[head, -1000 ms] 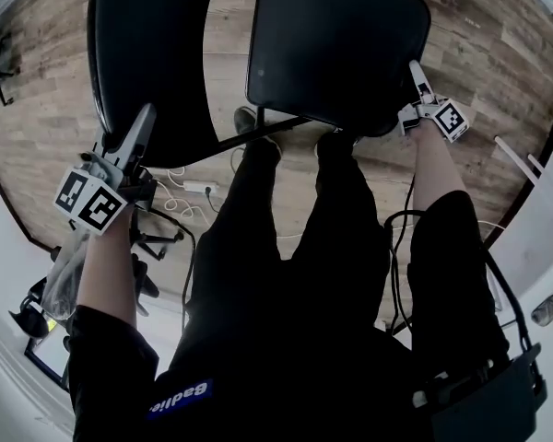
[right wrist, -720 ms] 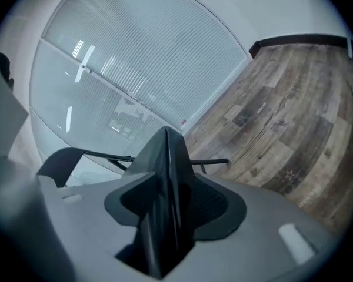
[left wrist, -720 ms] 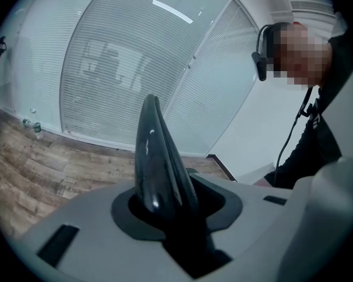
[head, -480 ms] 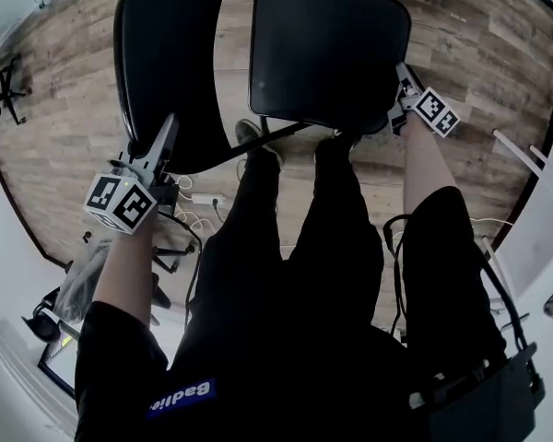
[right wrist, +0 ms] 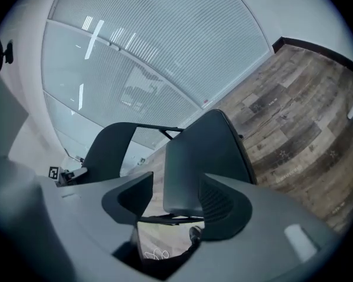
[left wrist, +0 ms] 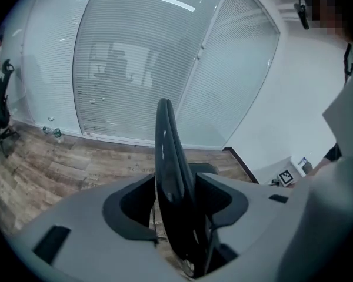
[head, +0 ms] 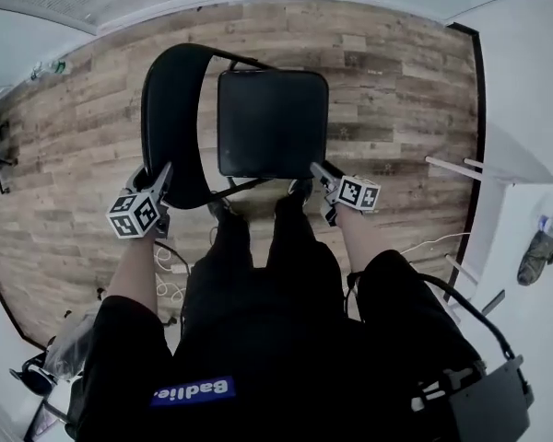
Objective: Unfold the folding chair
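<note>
head view: i see one folding chair (head: 235,127) on the wooden floor (head: 396,90), at 12 o'clock from my two legs (head: 258,274). it has one flat seat (head: 275,122) and one curved backrest (head: 170,127), which is at 9 o'clock of the seat. the left gripper (head: 164,175) is at the 6 o'clock end of the backrest. the right gripper (head: 317,168) is at the 5 o'clock corner of the seat.

left gripper view: the backrest edge stands upright between the two jaws. they have just been opening and are wide, with a gap at the left pad.

right gripper view: these two jaws have just been opening too and stand wide. the seat shows in the gap at 12 o'clock, and the pads do not press on it.
</note>
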A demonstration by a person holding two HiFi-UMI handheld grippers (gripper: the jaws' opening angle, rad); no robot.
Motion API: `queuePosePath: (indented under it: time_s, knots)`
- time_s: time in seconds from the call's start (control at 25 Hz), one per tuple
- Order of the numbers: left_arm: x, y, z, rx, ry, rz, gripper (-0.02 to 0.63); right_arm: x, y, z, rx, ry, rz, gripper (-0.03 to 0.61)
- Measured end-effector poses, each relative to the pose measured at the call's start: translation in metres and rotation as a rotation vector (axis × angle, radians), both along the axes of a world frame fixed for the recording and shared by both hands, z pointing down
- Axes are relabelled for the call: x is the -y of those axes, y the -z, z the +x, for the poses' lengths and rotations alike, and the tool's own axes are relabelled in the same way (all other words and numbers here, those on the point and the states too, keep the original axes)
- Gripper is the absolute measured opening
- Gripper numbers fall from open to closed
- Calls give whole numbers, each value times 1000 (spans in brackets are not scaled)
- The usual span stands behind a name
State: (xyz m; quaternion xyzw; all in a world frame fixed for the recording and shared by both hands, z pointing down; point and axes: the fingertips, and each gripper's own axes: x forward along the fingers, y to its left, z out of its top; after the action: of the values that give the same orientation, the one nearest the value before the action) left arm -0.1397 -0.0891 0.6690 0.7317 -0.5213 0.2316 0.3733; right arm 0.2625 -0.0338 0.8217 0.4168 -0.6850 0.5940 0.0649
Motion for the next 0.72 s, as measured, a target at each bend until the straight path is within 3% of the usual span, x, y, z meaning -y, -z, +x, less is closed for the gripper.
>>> queuePosePath:
  time_s: [0.16, 0.44, 0.72]
  knots:
    - [-2, 38, -10, -46, 51, 56, 198, -22, 64, -10, -24, 68, 33, 209]
    - [-18, 125, 2, -99, 13, 168, 197, 17, 210, -56, 45, 141, 253, 170]
    - [-57, 237, 82, -279, -211, 315, 178, -1, 355, -155, 255, 300, 504, 69]
